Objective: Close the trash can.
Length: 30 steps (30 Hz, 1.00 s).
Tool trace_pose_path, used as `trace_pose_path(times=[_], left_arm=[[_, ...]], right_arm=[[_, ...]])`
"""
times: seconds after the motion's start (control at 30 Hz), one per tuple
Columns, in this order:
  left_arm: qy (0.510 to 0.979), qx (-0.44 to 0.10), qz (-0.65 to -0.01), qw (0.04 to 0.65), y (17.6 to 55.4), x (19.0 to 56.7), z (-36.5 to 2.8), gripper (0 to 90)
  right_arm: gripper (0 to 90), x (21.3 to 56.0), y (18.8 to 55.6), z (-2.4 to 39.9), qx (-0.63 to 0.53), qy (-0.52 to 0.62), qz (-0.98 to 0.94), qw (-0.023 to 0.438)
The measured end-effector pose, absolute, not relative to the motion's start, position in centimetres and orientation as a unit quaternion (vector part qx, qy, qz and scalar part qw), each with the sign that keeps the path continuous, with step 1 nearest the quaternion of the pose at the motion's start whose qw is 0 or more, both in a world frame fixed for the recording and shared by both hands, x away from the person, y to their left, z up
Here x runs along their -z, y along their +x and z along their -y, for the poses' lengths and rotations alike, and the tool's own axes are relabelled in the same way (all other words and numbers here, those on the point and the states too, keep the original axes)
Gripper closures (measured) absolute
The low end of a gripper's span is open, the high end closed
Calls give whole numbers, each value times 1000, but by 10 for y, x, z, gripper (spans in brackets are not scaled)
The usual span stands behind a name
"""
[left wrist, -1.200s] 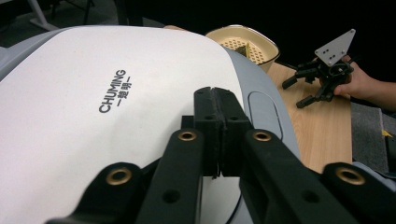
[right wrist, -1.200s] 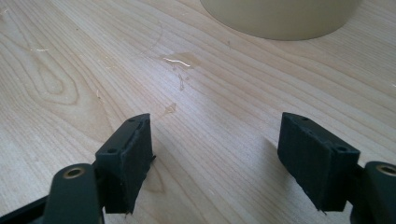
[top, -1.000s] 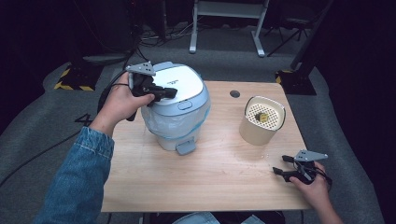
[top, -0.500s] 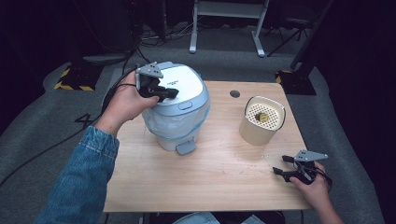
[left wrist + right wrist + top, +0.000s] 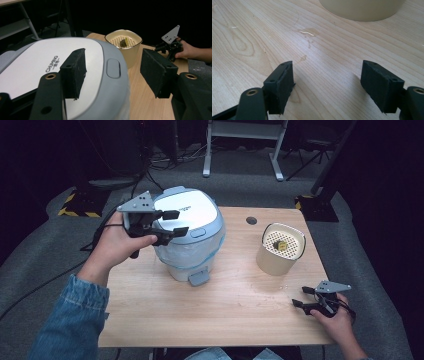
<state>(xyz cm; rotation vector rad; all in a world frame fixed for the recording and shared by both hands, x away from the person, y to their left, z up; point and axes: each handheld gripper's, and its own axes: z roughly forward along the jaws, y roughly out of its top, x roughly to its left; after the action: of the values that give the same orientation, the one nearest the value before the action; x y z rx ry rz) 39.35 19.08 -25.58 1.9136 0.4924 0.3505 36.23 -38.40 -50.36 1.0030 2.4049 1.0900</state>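
Wooden table [image 5: 225,320] lay nearest to me, pale and marked with some wet streaks in the right gripper view. On its near right edge rested the right gripper [image 5: 302,296], jaws apart and holding nothing. Behind it stood a cream container [image 5: 280,250] with a perforated insert; one small dark-yellow piece [image 5: 123,42] lay on that insert, and I could not tell what it was. The right gripper view cut this container down to its base. Farther left stood the white and pale-blue bin [image 5: 190,237], lid closed, so its inside was hidden. The left gripper [image 5: 175,222] hovered at the lid's left side; its jaws had just been opening, with nothing gripped between them.
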Motion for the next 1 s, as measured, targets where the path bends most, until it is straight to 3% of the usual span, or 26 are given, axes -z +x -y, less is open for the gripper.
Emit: trace_pose_path(times=[0.5, 1.0], left_arm=[[804, -180, -230, 518, 329, 283, -221, 356], [818, -166, -254, 488, 312, 345, -228, 358]], right_arm=[[268, 504, 363, 384, -381, 350, -841, 158], [267, 504, 363, 384, -382, 347, -842, 156]])
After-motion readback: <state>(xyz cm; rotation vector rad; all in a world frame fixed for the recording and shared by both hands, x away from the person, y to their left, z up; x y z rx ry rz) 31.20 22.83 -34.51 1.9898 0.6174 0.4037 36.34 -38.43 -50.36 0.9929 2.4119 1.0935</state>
